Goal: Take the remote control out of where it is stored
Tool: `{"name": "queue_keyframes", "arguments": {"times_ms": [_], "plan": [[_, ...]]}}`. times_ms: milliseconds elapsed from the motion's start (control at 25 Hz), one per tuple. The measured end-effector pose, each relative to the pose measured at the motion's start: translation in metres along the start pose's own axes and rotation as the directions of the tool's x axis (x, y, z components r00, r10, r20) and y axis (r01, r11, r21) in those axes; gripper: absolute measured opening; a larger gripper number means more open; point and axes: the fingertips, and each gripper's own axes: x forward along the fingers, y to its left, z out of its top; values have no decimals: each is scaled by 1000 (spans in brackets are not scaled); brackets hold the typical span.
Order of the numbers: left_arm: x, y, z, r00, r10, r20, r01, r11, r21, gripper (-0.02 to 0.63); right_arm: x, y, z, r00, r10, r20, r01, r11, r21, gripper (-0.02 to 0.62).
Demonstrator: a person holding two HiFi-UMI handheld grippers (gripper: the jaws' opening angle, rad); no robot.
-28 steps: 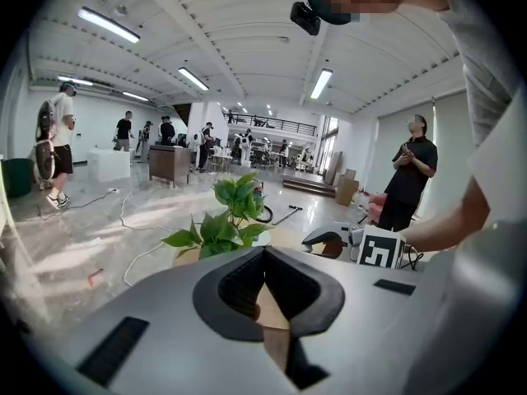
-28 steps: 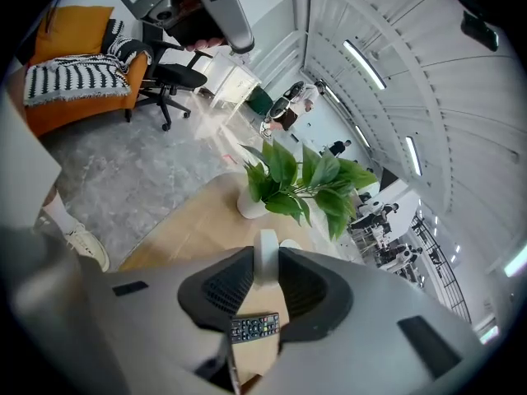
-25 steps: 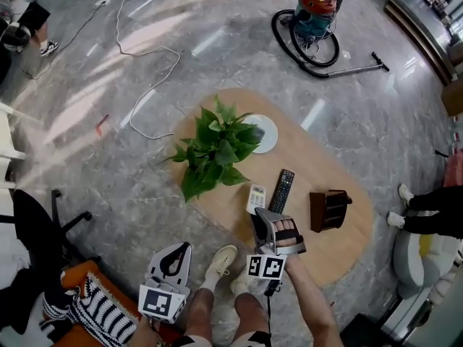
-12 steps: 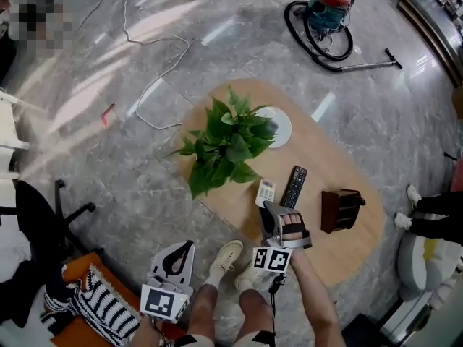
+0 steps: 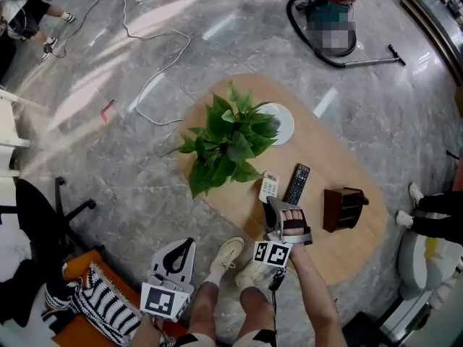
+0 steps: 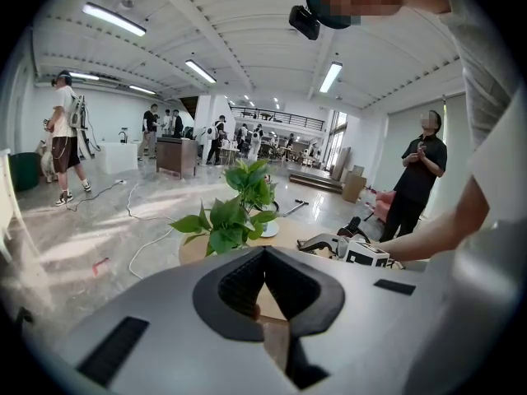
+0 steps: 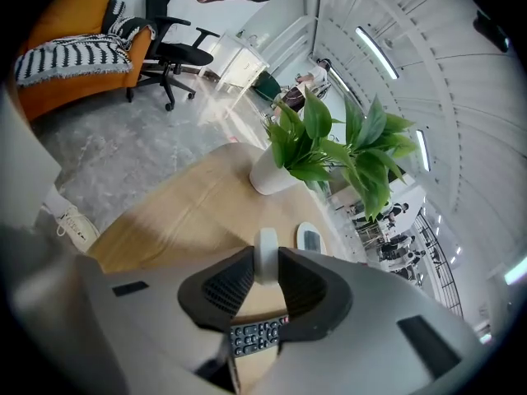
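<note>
A white remote [image 5: 269, 185] lies face up over the oval wooden table [image 5: 325, 150], and my right gripper [image 5: 272, 204] is shut on its near end. In the right gripper view the white remote [image 7: 265, 253] fills the gap between the jaw tips of my right gripper [image 7: 265, 262]. A black remote [image 5: 296, 183] lies on the table just to its right, and its keys [image 7: 257, 333] show under the jaws. The brown wooden holder [image 5: 344, 208] stands further right. My left gripper [image 5: 179, 248] hangs off the table near my knees, shut and empty [image 6: 263, 253].
A leafy potted plant [image 5: 230, 147] and a white dish [image 5: 283, 125] stand on the far half of the table. On the floor are a vacuum cleaner [image 5: 329, 20] and a white cable [image 5: 155, 78]. An orange seat [image 5: 101, 306] is at left, a person's legs [image 5: 434, 208] at right.
My right gripper has sunk toward the tabletop with the white remote, beside the black remote. The left gripper has kept still.
</note>
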Motion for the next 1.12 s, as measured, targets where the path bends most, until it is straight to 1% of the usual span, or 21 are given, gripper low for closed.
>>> {"name": "queue_keyframes", "arguments": {"times_ms": [80,440,640,1000,1120], "plan": [[1,-1,-2,1000,0,-3,0,1000,-6,5,3,3,-3,1000,8,-13,-8,1000,-11,98],[1,-1,-6,1000,8,-13,-8,1000,-15,6,9,24,-12,998,39,-52,-45,992,-118,98],[1,-1,-6,1000,13,-10,-13,1000,-24,6,15,31,-16,996,51,-77,-62,987,-149,98],[-5,8,-10,1000,26,-9,-26,999,-32,6,29,39,-22,990,79,-118,-97,983,-153,100],[-7,11,-12,999,32,-10,-33,999,-42,6,34,46,-25,983,117,-140,-138,980,-144,100]]}}
